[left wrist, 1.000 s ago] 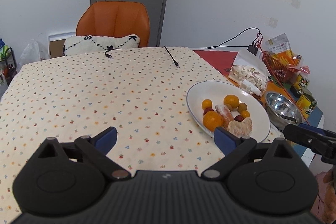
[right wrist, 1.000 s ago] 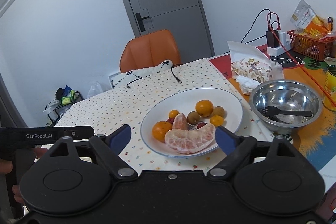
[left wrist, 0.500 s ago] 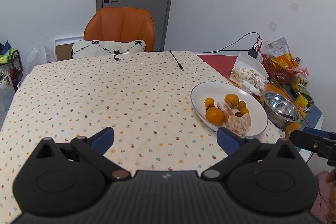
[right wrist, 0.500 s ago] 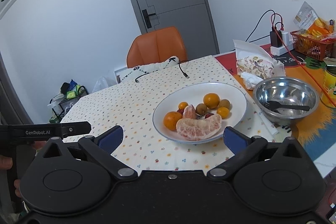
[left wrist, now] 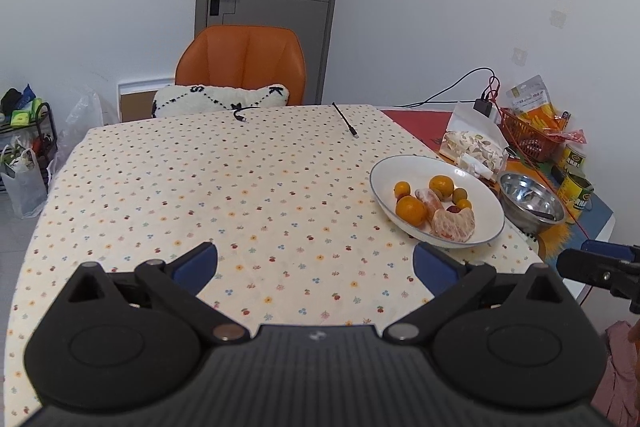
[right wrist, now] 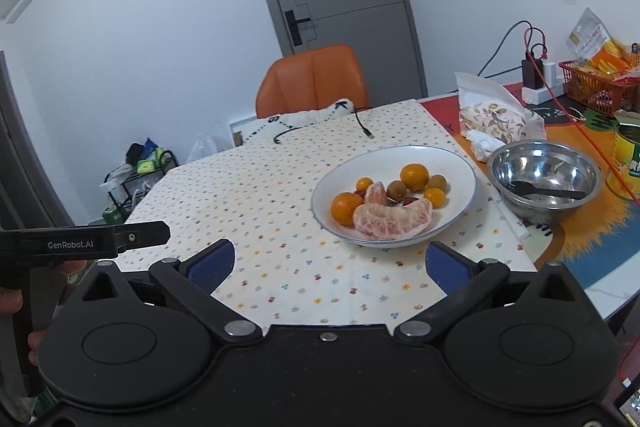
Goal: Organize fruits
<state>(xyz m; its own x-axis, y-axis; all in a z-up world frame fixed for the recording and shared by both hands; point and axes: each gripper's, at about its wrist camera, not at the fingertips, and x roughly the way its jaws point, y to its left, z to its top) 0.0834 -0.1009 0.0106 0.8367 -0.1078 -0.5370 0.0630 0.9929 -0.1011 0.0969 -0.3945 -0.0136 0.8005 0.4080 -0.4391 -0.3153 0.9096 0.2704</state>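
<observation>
Left tool (left wrist: 315, 263) and right tool (right wrist: 330, 263): both spread wide, empty, above the table (left wrist: 240, 187), touching nothing.

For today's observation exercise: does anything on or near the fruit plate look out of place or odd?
Two things. Peeled citrus pieces lie bare among whole fruit on the white plate. A black plastic fork sits in an otherwise empty steel bowl beside it. Nothing looks spilled or broken.
</observation>
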